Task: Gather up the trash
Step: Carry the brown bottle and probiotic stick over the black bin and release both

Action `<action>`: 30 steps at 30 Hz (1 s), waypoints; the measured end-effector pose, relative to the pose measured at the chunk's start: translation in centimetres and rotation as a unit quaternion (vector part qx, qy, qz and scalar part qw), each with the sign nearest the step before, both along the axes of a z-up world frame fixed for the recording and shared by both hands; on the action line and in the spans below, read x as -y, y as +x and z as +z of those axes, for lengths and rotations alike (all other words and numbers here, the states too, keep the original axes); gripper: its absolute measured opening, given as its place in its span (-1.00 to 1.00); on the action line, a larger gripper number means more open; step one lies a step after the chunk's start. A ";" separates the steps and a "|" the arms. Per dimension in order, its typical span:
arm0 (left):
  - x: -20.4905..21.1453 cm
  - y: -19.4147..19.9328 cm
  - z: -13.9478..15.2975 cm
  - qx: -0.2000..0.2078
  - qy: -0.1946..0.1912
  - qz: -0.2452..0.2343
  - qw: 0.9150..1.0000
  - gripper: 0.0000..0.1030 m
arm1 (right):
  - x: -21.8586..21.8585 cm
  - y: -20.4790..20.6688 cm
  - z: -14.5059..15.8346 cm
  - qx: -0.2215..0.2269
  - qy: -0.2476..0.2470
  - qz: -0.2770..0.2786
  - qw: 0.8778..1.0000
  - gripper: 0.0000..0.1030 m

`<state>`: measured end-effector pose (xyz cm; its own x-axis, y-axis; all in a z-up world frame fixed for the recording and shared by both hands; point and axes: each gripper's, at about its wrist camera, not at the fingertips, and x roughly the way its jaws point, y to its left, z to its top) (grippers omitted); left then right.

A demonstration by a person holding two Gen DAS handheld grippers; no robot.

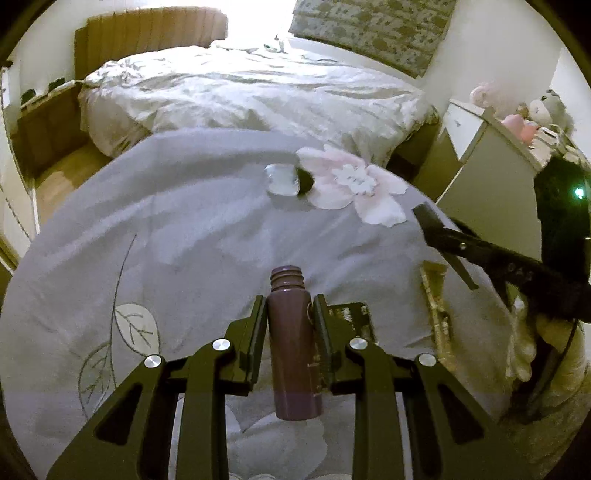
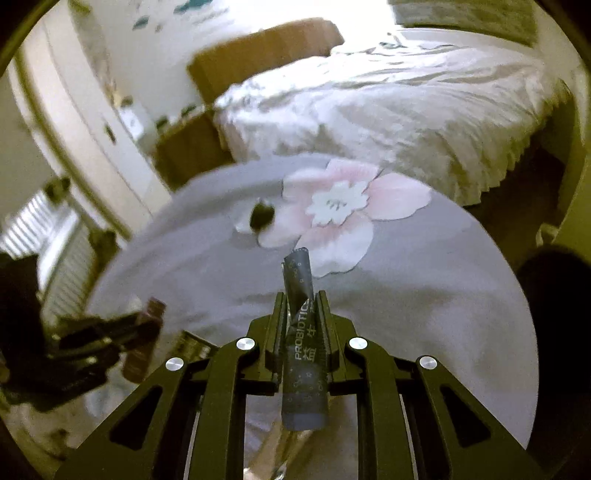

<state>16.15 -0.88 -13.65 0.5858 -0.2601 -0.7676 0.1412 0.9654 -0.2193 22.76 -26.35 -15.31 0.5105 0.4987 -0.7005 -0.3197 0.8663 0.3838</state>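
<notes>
My left gripper (image 1: 289,314) is shut on a small purple bottle (image 1: 291,339) with no cap, its threaded neck pointing forward, held over the grey flowered cloth (image 1: 166,229). My right gripper (image 2: 301,310) is shut on a dark blue probiotics sachet (image 2: 304,354), crumpled at the top. A clear cup with a dark lump (image 1: 290,179) lies on its side near the pink flower print; it also shows in the right wrist view (image 2: 260,218). The right gripper shows at the right in the left wrist view (image 1: 443,236). The left gripper with the bottle shows blurred at the left in the right wrist view (image 2: 140,332).
A gold wrapper (image 1: 437,306) and a dark printed packet (image 1: 351,314) lie on the cloth near the left gripper. Beyond the cloth is a bed with white bedding (image 1: 240,88) and a brown headboard (image 1: 147,33). A white cabinet with toys (image 1: 517,125) stands at the right.
</notes>
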 end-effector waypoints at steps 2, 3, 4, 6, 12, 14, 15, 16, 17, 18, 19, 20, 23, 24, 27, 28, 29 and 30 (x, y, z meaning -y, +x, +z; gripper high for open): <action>0.4 -0.2 0.8 0.008 -0.005 -0.006 1.000 -0.51 | 1.3 -0.7 0.8 0.003 0.026 -0.012 1.000 -0.68; 0.7 -0.2 1.3 0.012 -0.008 -0.009 1.000 -0.51 | 2.1 -1.3 1.3 0.005 0.040 -0.020 0.999 -0.68; 1.1 -0.3 1.7 0.017 -0.010 -0.014 1.000 -0.51 | 2.6 -1.7 1.6 0.006 0.048 -0.025 0.999 -0.68; 2.1 -0.5 2.6 0.025 -0.014 -0.024 0.999 -0.51 | 4.0 -2.7 2.4 0.007 0.065 -0.042 0.997 -0.68; 7.4 -1.8 5.8 0.061 -0.018 -0.079 0.995 -0.51 | 8.0 -5.4 4.7 0.024 0.092 -0.086 0.992 -0.68; 9.5 -2.2 6.9 0.074 -0.014 -0.100 0.992 -0.51 | 9.0 -6.3 5.6 0.036 0.092 -0.096 0.991 -0.68; 10.8 -2.5 7.6 0.081 -0.013 -0.113 0.990 -0.51 | 9.6 -6.8 6.1 0.043 0.089 -0.103 0.990 -0.68; 11.5 -2.6 7.9 0.086 -0.012 -0.121 0.989 -0.51 | 10.0 -7.1 6.4 0.047 0.087 -0.107 0.989 -0.68; 12.4 -2.9 8.3 0.091 -0.010 -0.131 0.987 -0.51 | 10.5 -7.5 6.7 0.051 0.084 -0.113 0.989 -0.68; 13.8 -3.1 8.8 0.099 -0.005 -0.144 0.985 -0.51 | 11.2 -7.9 7.1 0.056 0.080 -0.122 0.988 -0.68; 14.7 -3.2 9.0 0.103 -0.003 -0.153 0.983 -0.51 | 11.6 -8.1 7.2 0.060 0.077 -0.128 0.987 -0.68; 15.3 -3.2 9.1 0.104 -0.002 -0.160 0.982 -0.51 | 12.1 -8.4 7.4 0.062 0.075 -0.134 0.986 -0.68; 17.9 -3.2 9.4 0.112 0.004 -0.183 0.977 -0.51 | 14.2 -8.9 7.7 0.066 0.070 -0.159 0.983 -0.68; 18.8 -3.4 9.6 0.114 0.006 -0.191 0.975 -0.51 | 14.8 -9.1 7.7 0.066 0.071 -0.167 0.981 -0.68; 20.9 -3.4 9.8 0.121 0.009 -0.210 0.970 -0.51 | 17.0 -9.5 7.6 0.066 0.071 -0.191 0.977 -0.68; 21.4 -3.4 9.9 0.123 0.010 -0.215 0.969 -0.51 | 17.7 -9.7 7.6 0.066 0.071 -0.198 0.975 -0.68; 21.9 -3.4 9.9 0.124 0.010 -0.220 0.968 -0.51 | 18.3 -9.8 7.5 0.066 0.071 -0.204 0.974 -0.68; 22.4 -3.3 9.9 0.124 0.010 -0.224 0.967 -0.51 | 18.8 -10.0 7.4 0.066 0.070 -0.209 0.973 -0.68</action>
